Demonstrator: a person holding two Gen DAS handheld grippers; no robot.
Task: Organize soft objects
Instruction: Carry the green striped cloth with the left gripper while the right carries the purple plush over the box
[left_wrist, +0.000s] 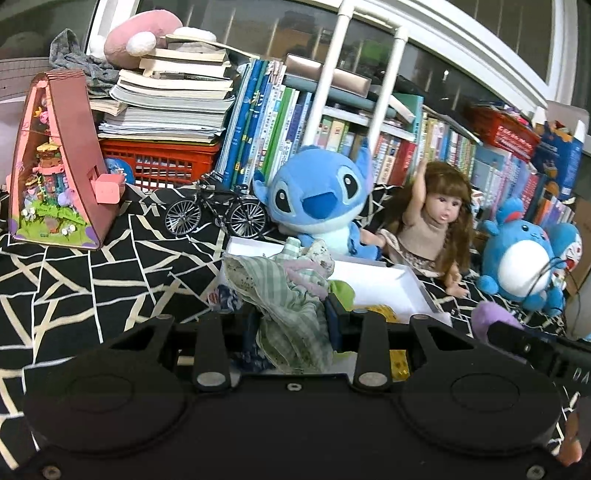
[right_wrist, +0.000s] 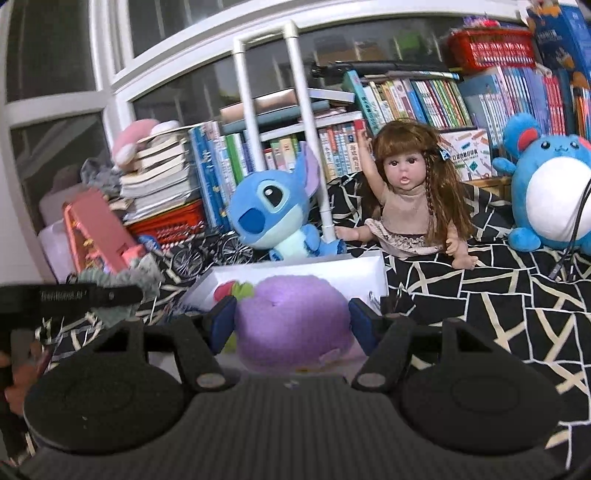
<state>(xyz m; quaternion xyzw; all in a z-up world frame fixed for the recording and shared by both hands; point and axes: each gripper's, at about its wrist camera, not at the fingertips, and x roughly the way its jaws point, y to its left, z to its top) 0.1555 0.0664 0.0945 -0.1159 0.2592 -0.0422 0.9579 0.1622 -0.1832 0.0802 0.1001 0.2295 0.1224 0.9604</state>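
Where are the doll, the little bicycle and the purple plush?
Doll (right_wrist: 406, 184): right wrist view, on its face.
Model bicycle (left_wrist: 216, 214): left wrist view, on its frame.
Purple plush (right_wrist: 291, 317): right wrist view, on its rounded top.

The floor of the white box (left_wrist: 384, 284) is largely covered by the bundled checked cloth (left_wrist: 295, 295). The yellow item (left_wrist: 388, 314) inside cannot be identified. The round blue plush (right_wrist: 554, 192) is cut off by the right edge. Book spines (right_wrist: 424, 99) are too blurred to be read.
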